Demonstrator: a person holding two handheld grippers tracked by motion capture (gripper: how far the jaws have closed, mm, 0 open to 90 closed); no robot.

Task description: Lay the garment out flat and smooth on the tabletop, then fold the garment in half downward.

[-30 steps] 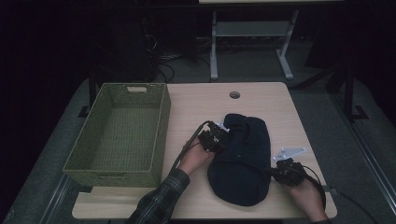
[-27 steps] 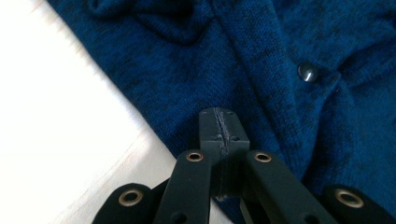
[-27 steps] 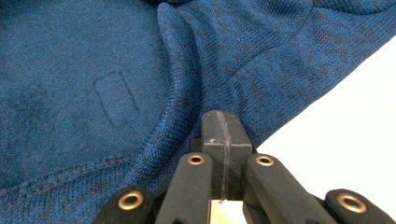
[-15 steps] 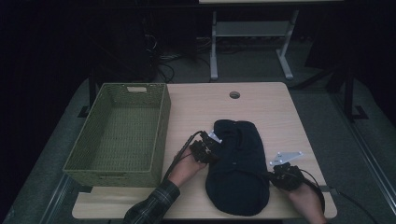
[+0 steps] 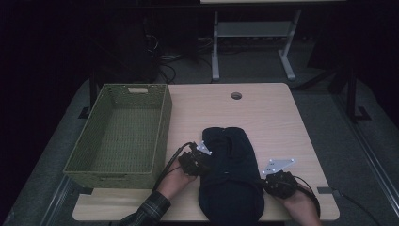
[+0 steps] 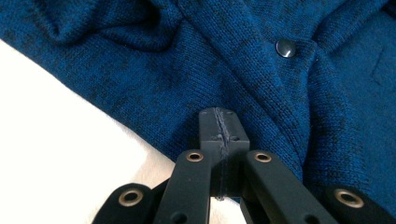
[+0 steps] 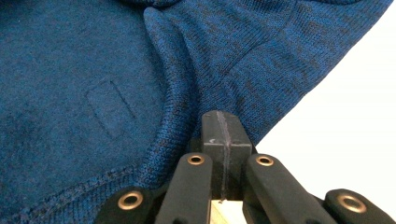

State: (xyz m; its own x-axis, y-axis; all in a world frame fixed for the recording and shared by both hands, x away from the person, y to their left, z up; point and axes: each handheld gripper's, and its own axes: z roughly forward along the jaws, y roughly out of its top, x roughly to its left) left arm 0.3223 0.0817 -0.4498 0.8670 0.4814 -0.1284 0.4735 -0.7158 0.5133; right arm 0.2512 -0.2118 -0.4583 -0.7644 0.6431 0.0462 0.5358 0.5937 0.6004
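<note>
Folded sweater gripped at both edges

Both tongs, left [image 5: 203,162] and right [image 5: 268,181], clench the blue sweater [image 5: 230,174] on the desk [image 5: 263,113]; the green basket [image 5: 117,132] likely awaits it.

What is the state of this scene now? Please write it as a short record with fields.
garment: dark blue knitted cardigan, folded, near the table's front edge
left gripper: jaws shut, at the cardigan's left edge
right gripper: jaws shut, at the cardigan's right edge
detail: dark button on the knit, in the left gripper view
basket: green woven, nothing in it, left of the cardigan
table: light wood, round hole near the far edge
</note>
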